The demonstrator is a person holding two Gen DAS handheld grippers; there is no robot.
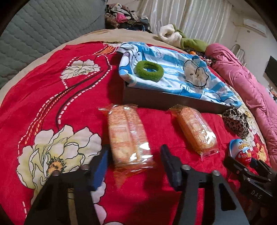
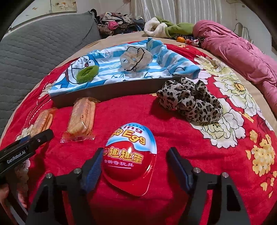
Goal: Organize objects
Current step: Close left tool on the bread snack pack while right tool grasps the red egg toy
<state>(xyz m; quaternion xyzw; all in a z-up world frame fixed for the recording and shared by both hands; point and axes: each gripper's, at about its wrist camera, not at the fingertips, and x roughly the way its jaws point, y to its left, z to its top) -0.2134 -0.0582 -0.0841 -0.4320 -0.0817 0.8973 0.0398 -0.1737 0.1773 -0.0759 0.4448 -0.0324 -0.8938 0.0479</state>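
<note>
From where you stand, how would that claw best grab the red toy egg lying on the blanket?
Probably across its wide lower half, coming down from above. The toy egg lies flat, rounded face up, so only its two long sides offer the right gripper purchase; its open fingers already flank them.

Pink quilt (image 2: 242, 52) bunched far right; grey quilted headboard (image 1: 43, 27) (left); white curtains (image 1: 190, 15) behind.

A striped towel (image 1: 173, 76) hides the tray's (image 1: 166, 102) inside. The left view shows the toy egg (image 1: 241, 152) partly behind the right gripper (image 1: 249, 164).
</note>
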